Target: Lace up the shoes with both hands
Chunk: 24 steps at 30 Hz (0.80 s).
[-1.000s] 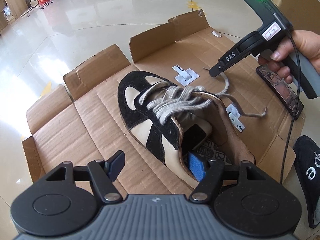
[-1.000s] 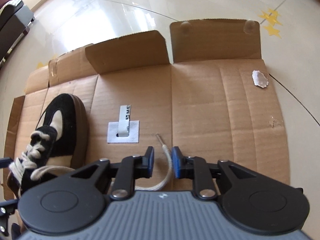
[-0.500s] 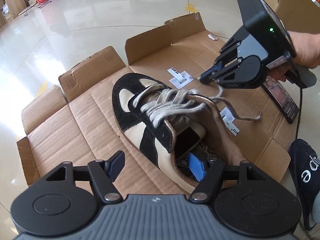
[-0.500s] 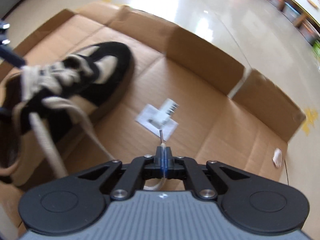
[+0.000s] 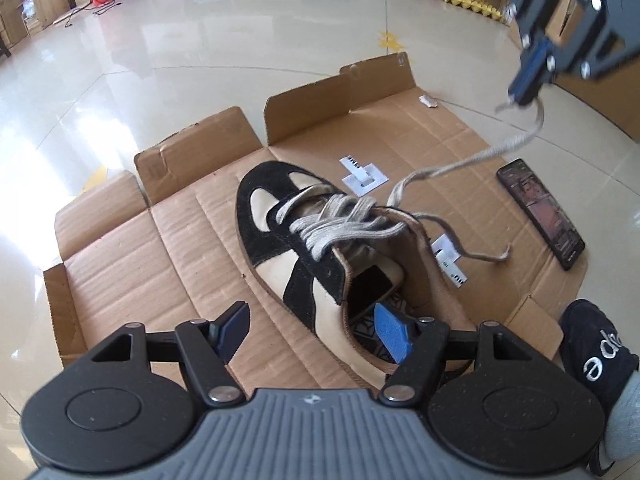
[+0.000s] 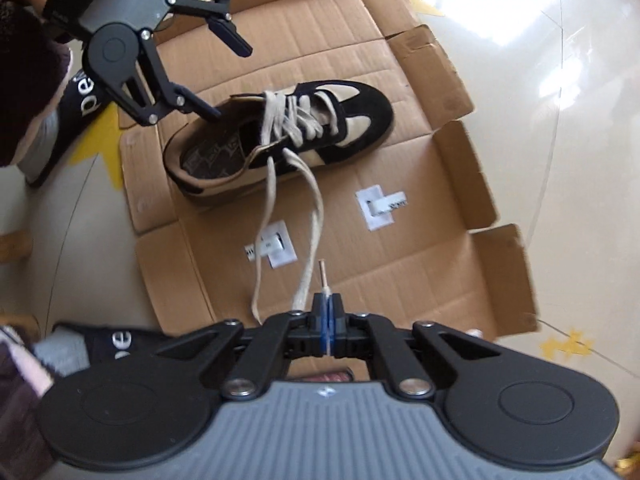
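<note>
A black and cream suede shoe [image 5: 320, 248] lies on flattened cardboard [image 5: 160, 260], its grey laces crossed over the tongue. My left gripper [image 5: 312, 332] is open at the heel. Its right finger [image 5: 392, 334] is inside the shoe's opening and its left finger [image 5: 234, 332] stands outside, clear of the wall. My right gripper [image 6: 328, 312] hangs high above the cardboard, shut on one lace end [image 6: 308, 280], whose aglet pokes out past the pads. From the left wrist view that gripper [image 5: 528, 80] is up at the right, with the lace [image 5: 472, 156] slanting down to the eyelets. The other lace end [image 5: 480, 256] trails loose on the cardboard.
A dark phone [image 5: 540, 212] lies at the cardboard's right edge. Two white labels [image 5: 364, 176] [image 5: 448, 260] lie right of the shoe. A person's foot in black footwear [image 5: 596, 356] stands at the near right. Raised cardboard flaps [image 5: 340, 100] border the far side, with tiled floor around.
My right gripper closed on the lace end lying on the cardboard, then rose and rolled, drawing the lace up off the board. My left gripper stayed at the heel.
</note>
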Motion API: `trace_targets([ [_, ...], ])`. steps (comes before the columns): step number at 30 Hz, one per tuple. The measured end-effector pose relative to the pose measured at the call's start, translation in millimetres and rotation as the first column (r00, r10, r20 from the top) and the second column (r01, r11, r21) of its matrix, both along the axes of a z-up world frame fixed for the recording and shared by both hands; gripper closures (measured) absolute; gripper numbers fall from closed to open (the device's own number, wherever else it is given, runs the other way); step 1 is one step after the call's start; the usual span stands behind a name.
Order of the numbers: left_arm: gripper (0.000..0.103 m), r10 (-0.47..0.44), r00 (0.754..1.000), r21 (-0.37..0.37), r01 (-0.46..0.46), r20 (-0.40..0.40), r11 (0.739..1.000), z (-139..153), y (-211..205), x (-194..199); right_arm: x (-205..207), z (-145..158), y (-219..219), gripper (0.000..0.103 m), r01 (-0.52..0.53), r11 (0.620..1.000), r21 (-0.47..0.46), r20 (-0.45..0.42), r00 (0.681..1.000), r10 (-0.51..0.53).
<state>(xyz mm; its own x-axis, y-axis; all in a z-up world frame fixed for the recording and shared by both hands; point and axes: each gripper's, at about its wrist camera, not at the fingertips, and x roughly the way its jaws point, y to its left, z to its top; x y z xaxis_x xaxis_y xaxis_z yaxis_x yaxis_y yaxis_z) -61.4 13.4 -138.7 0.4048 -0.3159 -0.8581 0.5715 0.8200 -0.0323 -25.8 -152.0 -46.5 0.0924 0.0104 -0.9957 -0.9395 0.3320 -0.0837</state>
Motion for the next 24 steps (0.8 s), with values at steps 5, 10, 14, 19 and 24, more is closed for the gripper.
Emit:
trace_targets([
  [5, 0.033, 0.008, 1.000, -0.030, -0.008, 0.004, 1.000, 7, 2, -1, -3, 17, 6, 0.102, -0.058, 0.995, -0.082, 0.010, 0.998, 0.059],
  [10, 0.033, 0.012, 1.000, -0.045, -0.012, 0.009, 0.999, 11, 3, -3, -8, 42, 12, 0.102, -0.103, 0.985, -0.135, 0.012, 0.994, 0.106],
  [14, 0.033, 0.012, 1.000, -0.064, -0.011, 0.013, 0.998, 15, 4, -3, -9, 57, 20, 0.102, -0.121, 0.983, -0.136, 0.023, 0.992, 0.126],
  [19, 0.038, 0.007, 1.000, -0.080, -0.006, 0.018, 0.997, 16, 6, -5, -9, 51, 28, 0.102, -0.126, 0.987, -0.104, 0.032, 0.991, 0.130],
  [24, 0.047, -0.001, 1.000, -0.082, 0.002, 0.015, 0.997, 8, 5, -5, -7, 28, 41, 0.102, -0.122, 0.992, -0.019, 0.028, 0.992, 0.122],
])
